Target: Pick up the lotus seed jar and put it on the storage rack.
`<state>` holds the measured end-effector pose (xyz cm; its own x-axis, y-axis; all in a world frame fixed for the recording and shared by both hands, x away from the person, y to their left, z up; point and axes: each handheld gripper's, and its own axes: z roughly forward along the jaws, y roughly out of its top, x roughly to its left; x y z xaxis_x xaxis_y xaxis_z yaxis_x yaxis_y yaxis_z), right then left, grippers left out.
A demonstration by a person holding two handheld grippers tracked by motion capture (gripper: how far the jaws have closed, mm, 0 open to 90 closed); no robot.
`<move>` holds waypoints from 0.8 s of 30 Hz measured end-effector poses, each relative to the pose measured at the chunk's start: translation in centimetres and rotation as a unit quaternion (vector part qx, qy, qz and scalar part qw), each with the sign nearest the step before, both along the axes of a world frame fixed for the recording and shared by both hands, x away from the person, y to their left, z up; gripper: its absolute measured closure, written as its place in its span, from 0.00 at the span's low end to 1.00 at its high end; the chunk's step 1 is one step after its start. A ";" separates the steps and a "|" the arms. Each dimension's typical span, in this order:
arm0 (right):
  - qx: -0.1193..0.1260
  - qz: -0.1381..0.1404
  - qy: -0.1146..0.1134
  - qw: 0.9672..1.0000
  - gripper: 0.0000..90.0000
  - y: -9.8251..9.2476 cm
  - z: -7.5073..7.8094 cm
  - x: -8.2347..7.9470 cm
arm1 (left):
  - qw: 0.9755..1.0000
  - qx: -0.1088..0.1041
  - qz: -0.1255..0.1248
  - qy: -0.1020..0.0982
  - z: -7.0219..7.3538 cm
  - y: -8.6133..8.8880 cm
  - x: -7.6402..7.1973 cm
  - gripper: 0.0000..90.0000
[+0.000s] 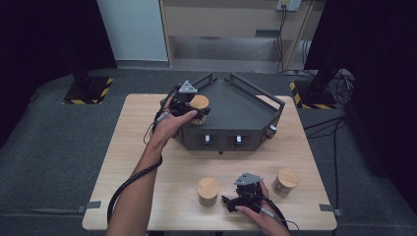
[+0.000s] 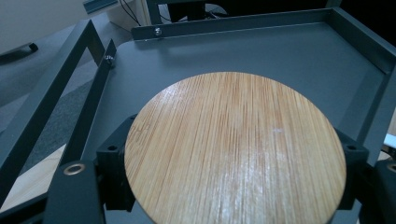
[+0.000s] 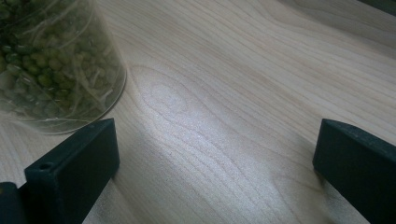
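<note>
A glass jar with a round bamboo lid (image 1: 199,102) sits at the left front corner of a dark grey railed tray (image 1: 243,103), and my left gripper (image 1: 195,112) is shut on it. In the left gripper view the lid (image 2: 233,144) lies between the two black jaws, over the tray floor (image 2: 280,51). My right gripper (image 1: 228,201) rests low near the table's front edge, open and holding nothing. A second jar (image 1: 208,191) stands just to its left. In the right gripper view that jar (image 3: 51,65) holds green beans and sits beyond the left jaw, outside the open gripper (image 3: 215,158).
A third bamboo-lidded jar (image 1: 287,179) stands on the wooden table (image 1: 147,162) at the front right. The tray has raised rails (image 2: 46,88) on its sides and two small white tabs (image 1: 207,139) on its front face. Cables trail from both grippers.
</note>
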<state>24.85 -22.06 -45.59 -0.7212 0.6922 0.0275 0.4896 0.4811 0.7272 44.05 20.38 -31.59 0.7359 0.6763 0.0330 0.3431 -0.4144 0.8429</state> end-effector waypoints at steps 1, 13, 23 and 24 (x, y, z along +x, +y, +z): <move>0.000 0.000 0.000 1.000 0.00 0.0 0.0 0.0 | 1.000 0.002 -0.001 0.001 0.0 0.0 0.1 0.26; 0.000 0.000 0.000 1.000 0.00 0.0 0.0 0.0 | 1.000 0.002 -0.008 0.014 0.1 0.3 0.6 0.22; 0.000 0.000 0.000 1.000 0.00 0.0 0.0 0.0 | 1.000 0.026 0.001 -0.011 1.9 1.1 -1.8 0.07; 0.000 0.000 -0.001 1.000 0.00 0.0 0.0 0.0 | 1.000 0.025 0.002 -0.011 1.9 1.3 -2.0 0.06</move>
